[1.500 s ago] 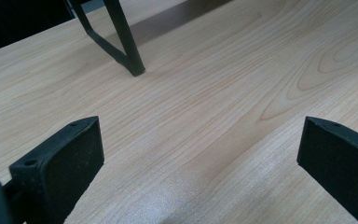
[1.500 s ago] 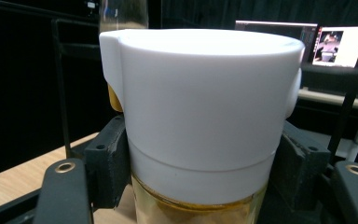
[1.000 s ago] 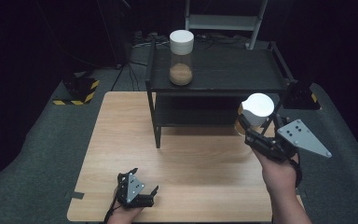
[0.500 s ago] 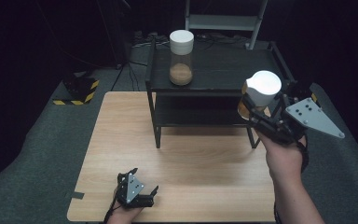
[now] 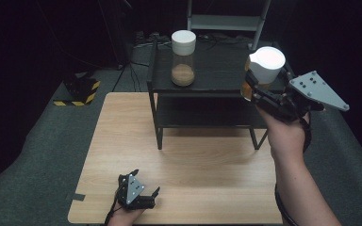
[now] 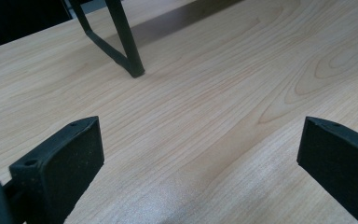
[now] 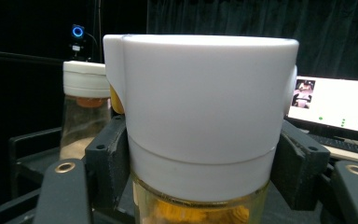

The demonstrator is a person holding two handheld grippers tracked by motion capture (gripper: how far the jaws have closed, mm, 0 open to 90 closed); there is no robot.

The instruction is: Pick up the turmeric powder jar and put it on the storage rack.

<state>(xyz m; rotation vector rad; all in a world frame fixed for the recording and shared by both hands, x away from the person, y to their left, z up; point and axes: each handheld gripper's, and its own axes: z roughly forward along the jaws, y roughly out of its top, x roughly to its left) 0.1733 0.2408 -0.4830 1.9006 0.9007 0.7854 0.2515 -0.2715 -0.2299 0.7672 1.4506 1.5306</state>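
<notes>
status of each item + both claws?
held jar: white lid on, upright, lifted beside the shelf's right end
right claw: shut on held jar just below the lid
shelf jar: lid on, upright on the black shelf, partly filled
left claw: open, nothing between pads, low over the table

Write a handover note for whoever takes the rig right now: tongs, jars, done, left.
Right tongs: shut on the white-lidded jar, held upright in the air by the right end of the black shelf.
Left tongs: open, nothing between them, low over the wooden table at its near edge.
Second jar: standing on the shelf top, left part.
Done: jar gripped and lifted.
Left: probably set it on the shelf top, then release.
</notes>
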